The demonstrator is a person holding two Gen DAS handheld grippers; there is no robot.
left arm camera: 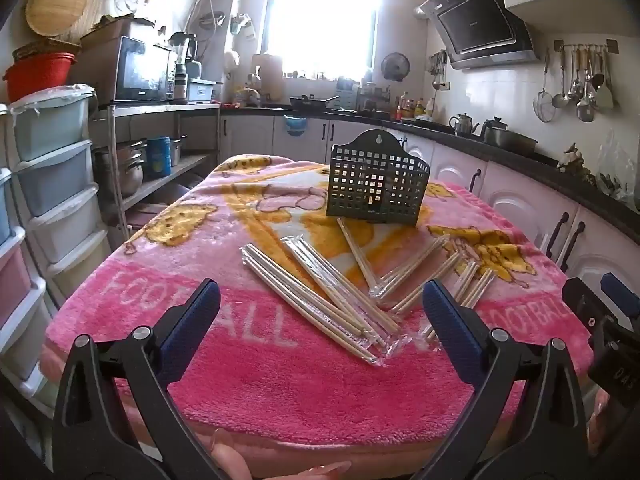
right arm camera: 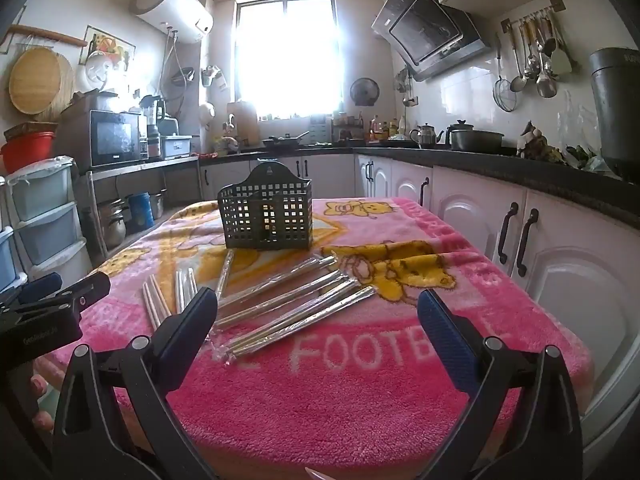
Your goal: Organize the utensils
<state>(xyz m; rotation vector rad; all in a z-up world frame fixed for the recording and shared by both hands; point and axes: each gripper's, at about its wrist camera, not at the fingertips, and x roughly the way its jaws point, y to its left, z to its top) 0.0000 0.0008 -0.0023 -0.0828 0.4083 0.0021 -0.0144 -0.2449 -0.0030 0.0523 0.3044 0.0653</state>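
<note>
Nearest, the left gripper [left arm camera: 320,312] and right gripper [right arm camera: 318,316] hover over the pink blanket [left arm camera: 280,392], both with jaws spread wide and holding nothing. Just beyond them wrapped chopsticks [left arm camera: 320,300] lie scattered on the blanket. Farther back stands the dark basket [left arm camera: 376,184], upright.

Wrapped chopsticks [left arm camera: 320,284] scattered mid-blanket [left arm camera: 280,392], black basket [left arm camera: 378,178] upright just behind, bare blanket before them
</note>
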